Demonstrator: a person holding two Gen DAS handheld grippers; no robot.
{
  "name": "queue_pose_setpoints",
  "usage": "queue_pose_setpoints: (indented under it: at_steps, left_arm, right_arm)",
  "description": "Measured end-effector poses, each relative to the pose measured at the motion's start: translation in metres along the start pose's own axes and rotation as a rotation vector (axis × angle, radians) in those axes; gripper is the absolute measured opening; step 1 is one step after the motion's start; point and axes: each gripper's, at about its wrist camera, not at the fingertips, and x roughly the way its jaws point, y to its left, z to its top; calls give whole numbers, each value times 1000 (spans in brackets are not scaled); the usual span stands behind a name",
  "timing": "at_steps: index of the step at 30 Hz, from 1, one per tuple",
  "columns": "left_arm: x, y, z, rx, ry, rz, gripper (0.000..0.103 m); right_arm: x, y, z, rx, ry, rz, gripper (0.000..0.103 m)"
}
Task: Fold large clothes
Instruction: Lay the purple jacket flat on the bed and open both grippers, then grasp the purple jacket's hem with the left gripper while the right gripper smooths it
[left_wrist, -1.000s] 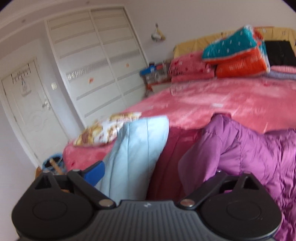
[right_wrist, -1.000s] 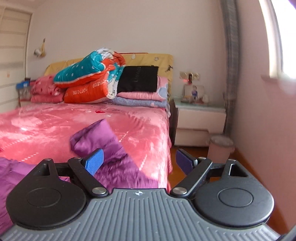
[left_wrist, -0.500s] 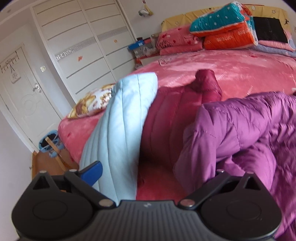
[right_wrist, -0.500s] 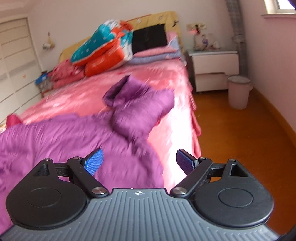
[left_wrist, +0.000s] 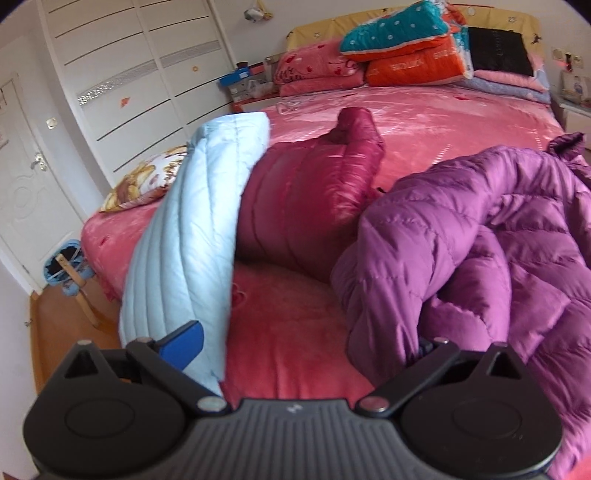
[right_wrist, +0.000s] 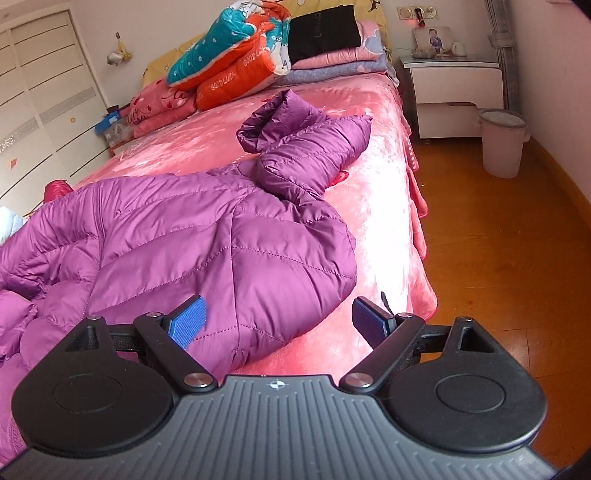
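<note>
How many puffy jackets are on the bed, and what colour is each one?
Purple quilted puffy jacket: 1
Dark red quilted puffy jacket: 1
Light blue quilted puffy jacket: 1
Total: 3 jackets on the pink bed

Purple quilted jacket, pink bedspread, blue pads
</note>
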Motion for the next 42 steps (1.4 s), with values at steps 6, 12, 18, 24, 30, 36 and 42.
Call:
queue_pose_setpoints:
  at_steps: [6, 12, 18, 24, 30, 36, 42]
  left_arm:
    - [-37, 0, -9, -5, -135, -105, 102]
    - [-64, -5, -16, -61, -183, -161, 102]
    - [-93, -34, -31, -77, -221, -278, 102]
    - [-105, -89, -46, -42, -202, -454, 102]
    - [-89, -156, -58, 127, -161, -521, 100]
    - [-55, -204, -61, 261, -137, -482, 96]
    - [-36, -225, -58, 309, -133, -417, 96]
  right_arm:
    - [-4, -3, -2, 2, -1, 8, 103]
    - [-4, -3, -5, 15, 16, 38, 103]
    - [1, -7, -8, 26, 62, 71, 103]
    - [8, -11, -9, 37, 98, 88, 103]
    - [14, -12, -11, 56, 126, 165, 103]
    - [23, -12, -8, 112, 150, 285, 103]
    - [35, -6, -1, 145, 150, 364, 103]
